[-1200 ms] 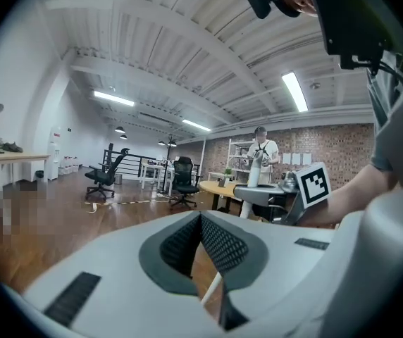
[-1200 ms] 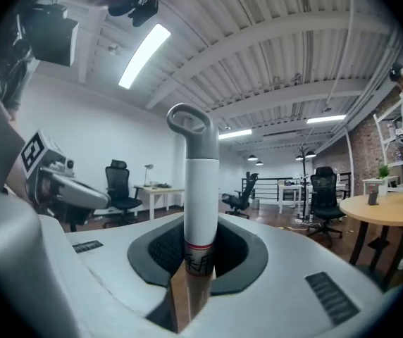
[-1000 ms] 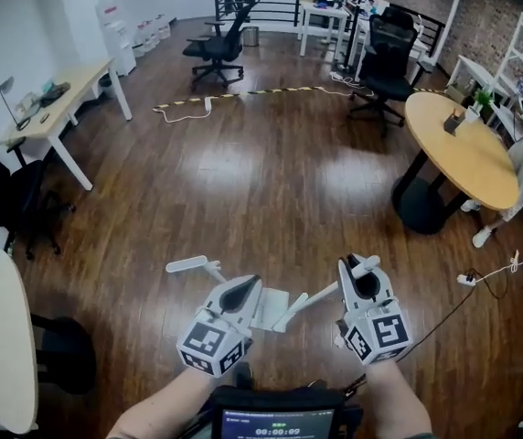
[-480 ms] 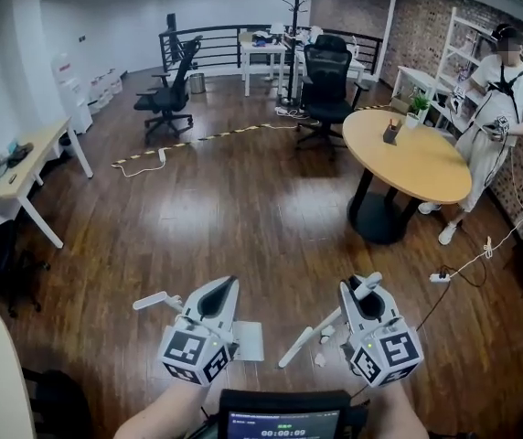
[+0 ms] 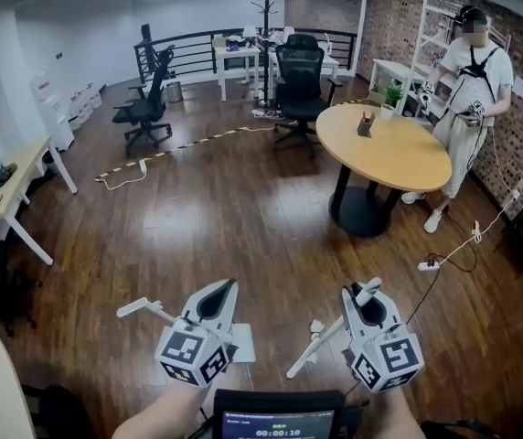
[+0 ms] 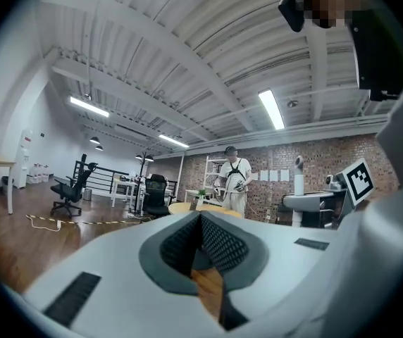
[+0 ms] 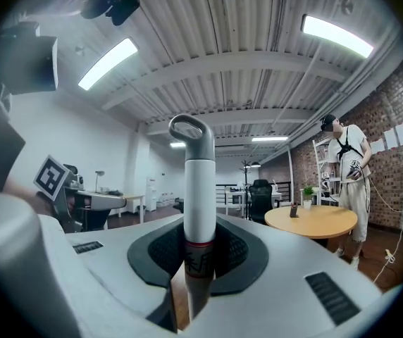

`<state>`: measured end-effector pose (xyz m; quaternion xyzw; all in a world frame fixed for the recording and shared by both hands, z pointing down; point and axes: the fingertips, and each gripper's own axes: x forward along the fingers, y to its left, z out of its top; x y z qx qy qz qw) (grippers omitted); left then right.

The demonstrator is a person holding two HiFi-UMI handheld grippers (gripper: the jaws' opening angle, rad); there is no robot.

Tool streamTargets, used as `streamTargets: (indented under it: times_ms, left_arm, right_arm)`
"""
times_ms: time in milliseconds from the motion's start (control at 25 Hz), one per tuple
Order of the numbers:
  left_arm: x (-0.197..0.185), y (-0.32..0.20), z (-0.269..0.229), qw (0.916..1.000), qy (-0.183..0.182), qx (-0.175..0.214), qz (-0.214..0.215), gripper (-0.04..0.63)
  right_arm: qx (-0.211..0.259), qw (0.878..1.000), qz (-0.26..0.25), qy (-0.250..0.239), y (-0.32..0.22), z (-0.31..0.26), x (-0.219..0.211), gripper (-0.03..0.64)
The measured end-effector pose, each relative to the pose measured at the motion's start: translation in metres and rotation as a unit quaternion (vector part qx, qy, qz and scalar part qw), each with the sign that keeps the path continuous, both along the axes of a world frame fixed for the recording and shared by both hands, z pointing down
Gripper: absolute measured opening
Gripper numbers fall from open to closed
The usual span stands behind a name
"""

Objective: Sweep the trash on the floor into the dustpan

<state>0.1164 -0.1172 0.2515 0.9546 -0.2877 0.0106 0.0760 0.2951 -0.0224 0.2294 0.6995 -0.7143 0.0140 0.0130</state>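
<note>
My left gripper (image 5: 218, 293) is shut and carries the white dustpan. The dustpan's handle (image 5: 139, 307) sticks out to the left and its flat pan (image 5: 242, 342) hangs just right of the gripper. In the left gripper view the jaws (image 6: 203, 220) point up across the room, and the dustpan is hidden. My right gripper (image 5: 364, 293) is shut on the white broom handle (image 7: 193, 182), which stands upright between the pads. The broom stick (image 5: 313, 344) slants down-left toward the floor. Small white trash scraps (image 5: 316, 326) lie on the wooden floor beside the stick.
A round wooden table (image 5: 385, 149) stands ahead right, with a person (image 5: 467, 71) beyond it. A power strip and cable (image 5: 426, 265) lie on the floor at right. Office chairs (image 5: 300, 76) and a striped floor cable (image 5: 188, 143) are farther back. A desk (image 5: 5, 190) is at left.
The view has swung right, so the round table and the person come further into the picture. Both grippers keep their hold; white scraps now show by the broom stick.
</note>
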Motion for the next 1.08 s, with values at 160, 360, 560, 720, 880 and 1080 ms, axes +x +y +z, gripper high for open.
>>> streamTargets:
  times_ms: [160, 360, 560, 720, 880, 1080]
  left_arm:
    - [0.009, 0.009, -0.001, 1.0000, 0.000, -0.004, 0.007, 0.006]
    - [0.022, 0.020, 0.004, 0.9998, -0.001, 0.001, 0.020, 0.006]
    - [0.021, 0.027, 0.003, 0.9997, -0.001, 0.002, 0.025, 0.006]
    - [0.018, 0.031, -0.001, 0.9997, -0.001, 0.003, 0.026, 0.006]
    - [0.017, 0.034, 0.002, 0.9996, 0.001, 0.001, 0.027, 0.006]
    - [0.009, 0.041, 0.005, 0.9995, 0.002, 0.000, 0.030, 0.006]
  right_arm:
    - [0.004, 1.000, -0.001, 0.002, 0.012, -0.004, 0.004, 0.074]
    - [0.009, 1.000, 0.006, -0.003, 0.023, -0.001, 0.014, 0.074]
    - [0.009, 1.000, 0.012, -0.009, 0.029, -0.003, 0.012, 0.074]
    - [0.009, 1.000, 0.009, -0.011, 0.032, -0.006, 0.010, 0.074]
    - [0.011, 1.000, 0.007, -0.012, 0.035, -0.007, 0.009, 0.074]
    - [0.011, 1.000, 0.001, -0.015, 0.039, -0.002, -0.002, 0.074]
